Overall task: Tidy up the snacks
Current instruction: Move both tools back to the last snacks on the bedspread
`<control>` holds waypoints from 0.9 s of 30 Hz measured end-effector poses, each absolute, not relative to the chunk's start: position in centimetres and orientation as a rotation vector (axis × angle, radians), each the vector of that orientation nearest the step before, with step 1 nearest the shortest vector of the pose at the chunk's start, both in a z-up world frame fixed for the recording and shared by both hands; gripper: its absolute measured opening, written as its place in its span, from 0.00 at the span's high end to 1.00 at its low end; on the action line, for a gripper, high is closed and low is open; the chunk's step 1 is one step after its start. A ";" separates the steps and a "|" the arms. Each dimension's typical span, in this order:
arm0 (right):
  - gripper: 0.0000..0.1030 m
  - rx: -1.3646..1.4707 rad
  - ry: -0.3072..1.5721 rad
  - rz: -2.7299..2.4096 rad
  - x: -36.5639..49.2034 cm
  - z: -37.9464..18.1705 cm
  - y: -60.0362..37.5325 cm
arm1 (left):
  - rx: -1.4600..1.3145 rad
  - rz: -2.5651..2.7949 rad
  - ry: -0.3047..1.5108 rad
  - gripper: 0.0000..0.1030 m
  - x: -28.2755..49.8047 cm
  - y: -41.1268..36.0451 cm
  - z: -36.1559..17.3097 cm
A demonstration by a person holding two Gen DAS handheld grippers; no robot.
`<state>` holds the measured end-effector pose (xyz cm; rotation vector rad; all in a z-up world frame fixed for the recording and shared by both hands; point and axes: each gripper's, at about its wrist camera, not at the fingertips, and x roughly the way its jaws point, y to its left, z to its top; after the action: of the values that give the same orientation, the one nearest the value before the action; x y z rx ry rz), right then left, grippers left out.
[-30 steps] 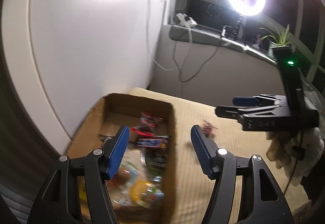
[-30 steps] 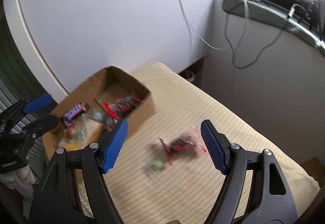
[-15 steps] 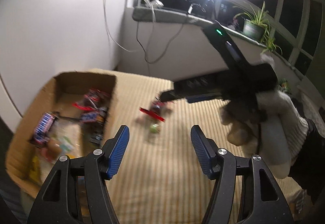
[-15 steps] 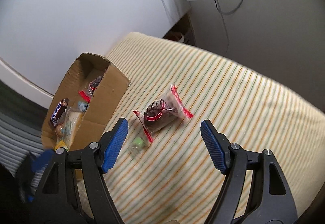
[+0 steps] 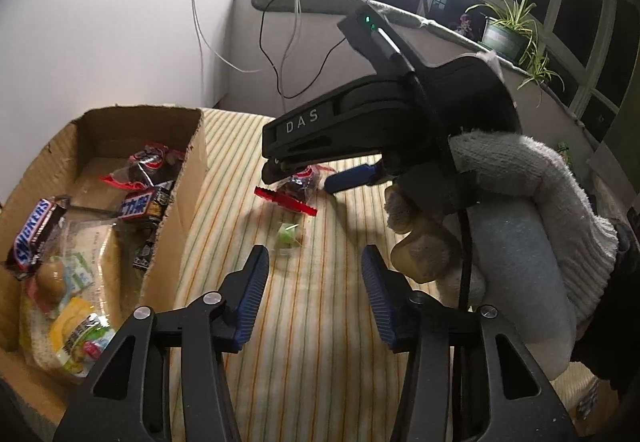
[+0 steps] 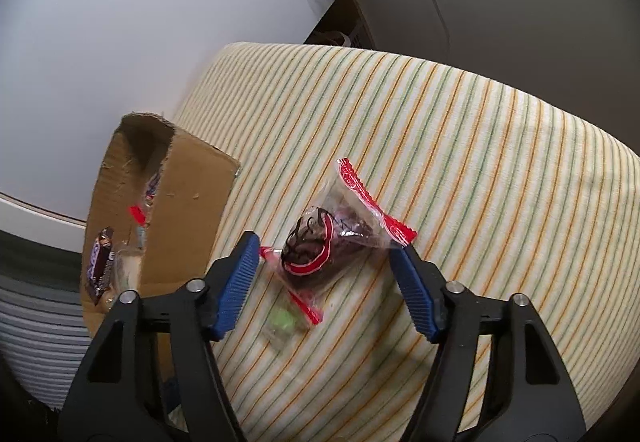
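Reaching for the red-sealed packet [image 6: 320, 246] is the step in hand: right tongs [image 6: 324, 282] are held apart astride it on the striped surface [image 6: 480, 145], beside the box [image 6: 188, 209]. Closing, then transfer, is judged next. Left tongs [image 5: 314, 294] are apart, empty.

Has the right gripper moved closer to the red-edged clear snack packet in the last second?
Yes. The right gripper has closed in on the red-edged clear snack packet lying on the striped cloth; its open fingers now flank it.
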<state>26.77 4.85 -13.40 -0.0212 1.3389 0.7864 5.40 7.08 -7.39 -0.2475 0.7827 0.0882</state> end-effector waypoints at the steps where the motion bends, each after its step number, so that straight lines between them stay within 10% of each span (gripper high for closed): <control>1: 0.34 -0.031 1.333 0.785 26.8 -13.4 5.0 | -0.251 0.087 0.785 0.56 5.5 7.1 -7.5; 11: 0.63 -0.120 1.328 0.832 27.8 -13.5 4.8 | -0.225 0.087 0.817 0.56 7.4 6.3 -8.4; 27: 0.64 -0.114 1.310 0.851 29.1 -13.1 -0.7 | -0.159 0.157 0.885 0.61 11.4 6.5 -10.5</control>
<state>29.07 -0.70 -13.10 -0.1139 1.3099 0.8507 11.38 6.55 -10.55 -0.1593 0.8846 0.1573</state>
